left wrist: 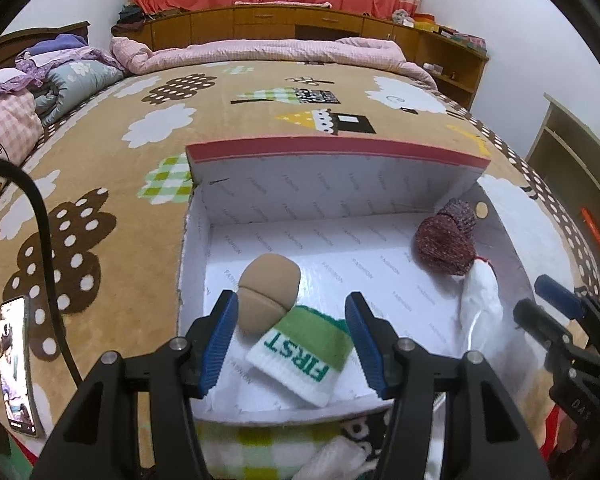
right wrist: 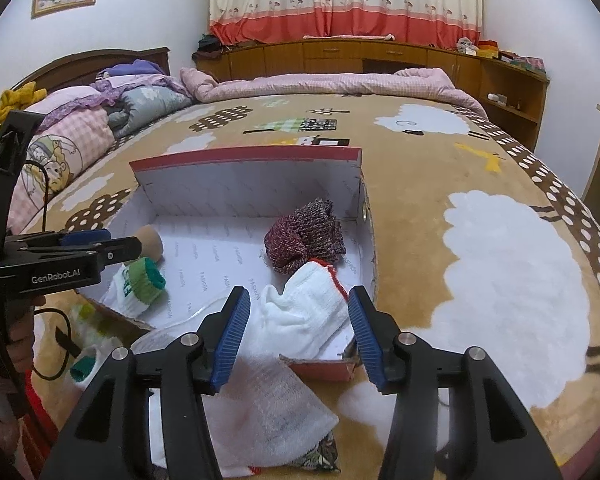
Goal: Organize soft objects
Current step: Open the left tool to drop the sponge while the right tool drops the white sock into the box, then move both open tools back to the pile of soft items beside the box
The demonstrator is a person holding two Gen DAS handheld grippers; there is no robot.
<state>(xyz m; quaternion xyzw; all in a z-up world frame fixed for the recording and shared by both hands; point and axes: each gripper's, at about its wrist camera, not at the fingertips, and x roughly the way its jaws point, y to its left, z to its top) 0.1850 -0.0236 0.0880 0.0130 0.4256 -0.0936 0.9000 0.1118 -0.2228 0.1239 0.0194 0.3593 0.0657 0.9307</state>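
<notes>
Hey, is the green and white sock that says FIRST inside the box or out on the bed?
Inside. The rolled FIRST sock lies on the cardboard box floor near its front wall, beside a tan sock roll.

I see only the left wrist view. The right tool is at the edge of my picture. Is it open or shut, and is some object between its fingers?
Observer: The right tool is open. A white knitted glove with a red cuff edge lies between its fingers, which stand apart on either side of it. The glove lies in the red cardboard box with white lining.
Operator: Is any soft thing outside the box on that side?
Observer: Yes. A white textured cloth lies on the brown patterned bedspread, just in front of the box's near wall and close under the right tool in that view.
</notes>
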